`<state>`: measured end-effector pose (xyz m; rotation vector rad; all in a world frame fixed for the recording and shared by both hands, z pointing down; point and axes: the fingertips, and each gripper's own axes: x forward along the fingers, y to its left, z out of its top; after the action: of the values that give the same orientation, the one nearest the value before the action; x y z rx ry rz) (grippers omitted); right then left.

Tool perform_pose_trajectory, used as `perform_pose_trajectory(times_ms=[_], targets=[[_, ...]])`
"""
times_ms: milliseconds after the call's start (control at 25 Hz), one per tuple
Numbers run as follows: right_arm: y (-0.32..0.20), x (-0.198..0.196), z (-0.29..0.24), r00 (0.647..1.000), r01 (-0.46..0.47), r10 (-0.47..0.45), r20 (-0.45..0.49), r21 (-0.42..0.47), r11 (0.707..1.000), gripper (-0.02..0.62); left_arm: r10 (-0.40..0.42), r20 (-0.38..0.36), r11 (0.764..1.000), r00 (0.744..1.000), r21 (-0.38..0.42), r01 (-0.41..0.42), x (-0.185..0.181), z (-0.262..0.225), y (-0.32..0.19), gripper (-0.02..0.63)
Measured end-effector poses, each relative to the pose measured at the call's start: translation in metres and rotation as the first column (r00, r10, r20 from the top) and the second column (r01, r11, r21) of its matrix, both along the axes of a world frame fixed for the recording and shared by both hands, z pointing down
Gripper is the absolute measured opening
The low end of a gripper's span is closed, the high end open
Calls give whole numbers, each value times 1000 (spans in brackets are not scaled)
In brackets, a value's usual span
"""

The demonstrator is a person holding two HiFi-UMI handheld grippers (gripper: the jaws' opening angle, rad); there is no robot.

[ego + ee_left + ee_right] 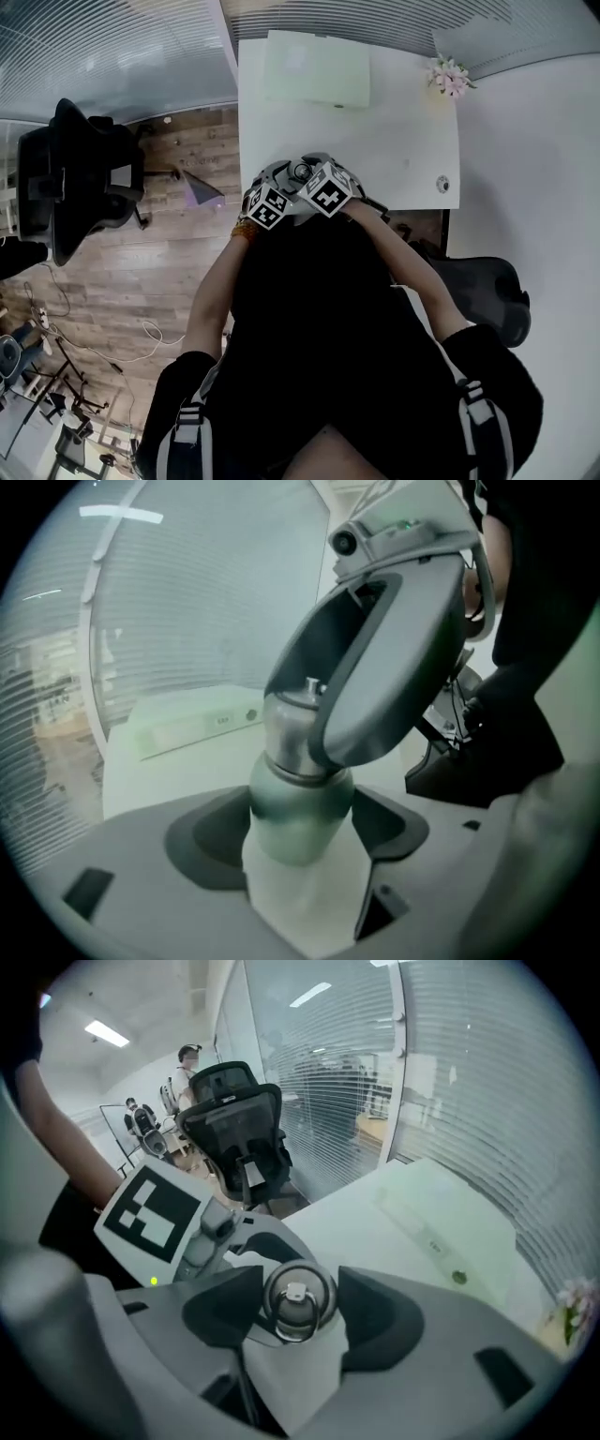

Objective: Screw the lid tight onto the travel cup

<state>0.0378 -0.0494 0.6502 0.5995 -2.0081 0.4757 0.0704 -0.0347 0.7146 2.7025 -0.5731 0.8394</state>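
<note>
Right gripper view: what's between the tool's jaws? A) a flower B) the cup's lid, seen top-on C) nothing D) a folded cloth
B: the round metal lid, with a ring loop on its top, sits between the jaws of the right tool.

One travel cup (298,810), one lid (298,1301), two grippers (300,834) (298,1314) — one table (398,141), two chairs (75,178) (487,291).
</note>
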Motion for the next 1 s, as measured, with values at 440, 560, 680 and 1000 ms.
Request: perform_pose_trajectory(times_ms=[440, 560, 680, 1000], targets=[[22, -9, 2, 742, 663, -665, 79, 56, 747, 255, 532, 78, 847, 843, -53, -529, -2, 7, 6, 342], [22, -10, -1, 759, 643, -647, 77, 71, 763, 261, 510, 82, 860, 856, -36, -509, -4, 4, 7, 348], [10, -6, -14, 888, 431, -446, 111, 136, 892, 314, 341, 65, 939, 938, 18, -343, -13, -1, 5, 353], [11, -1, 5, 991, 124, -108, -82, 221, 967, 245, -53, 84, 999, 995, 7, 53, -19, 11, 8, 338]])
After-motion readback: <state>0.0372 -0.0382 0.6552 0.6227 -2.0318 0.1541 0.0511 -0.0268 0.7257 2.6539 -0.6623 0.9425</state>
